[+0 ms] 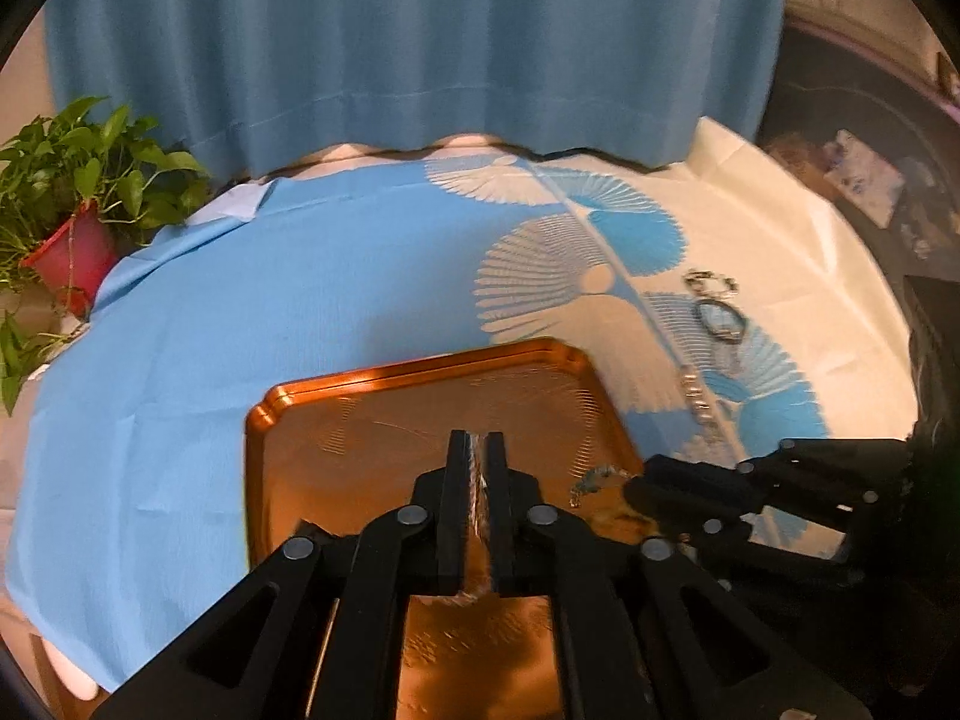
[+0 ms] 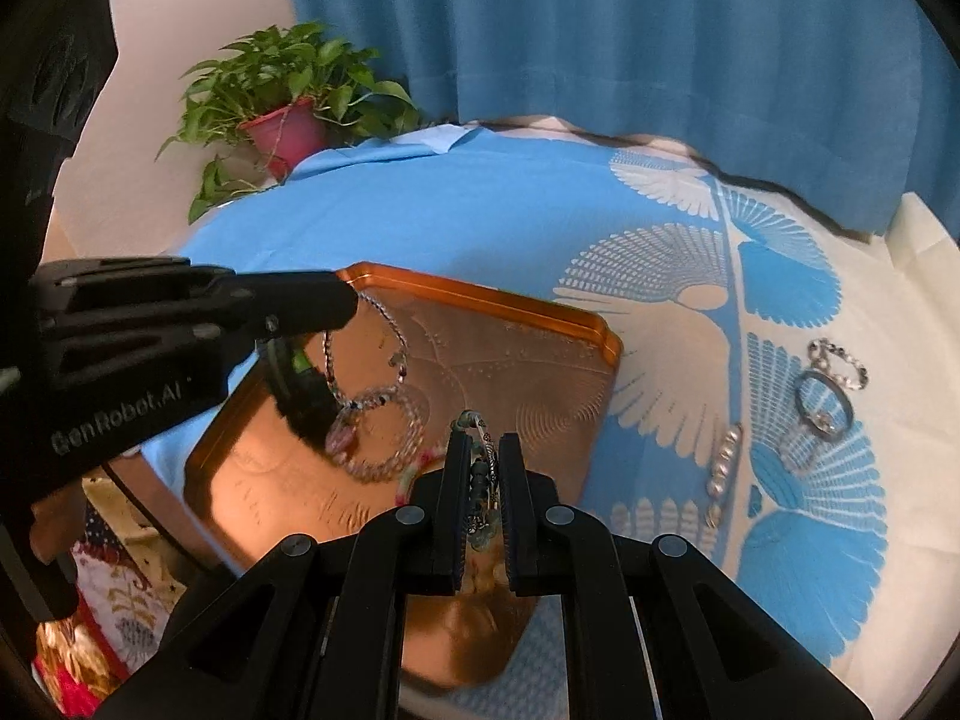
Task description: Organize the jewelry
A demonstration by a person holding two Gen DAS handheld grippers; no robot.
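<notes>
Both tools worked over the copper tray on the table, whose blue-and-cream cloth carried everything. From the right wrist view, the left tool was clenched on a clear beaded bracelet that dangled above the tray's far corner; its loop appeared mirrored in the polished metal, so I could not tell whether any piece already lay flat in the tray. The right tool was clamped on a greenish beaded bracelet held just over the tray's middle. In the left wrist view the same right tool showed that bracelet at its tip.

On the cloth to the right of the tray, well apart from it, three pieces were left: a metal bangle, a dark-and-silver beaded bracelet touching it, and a pearly strand nearer the tray. By my judgement the job stood roughly midway: two pieces about to be set down, three not yet collected.
</notes>
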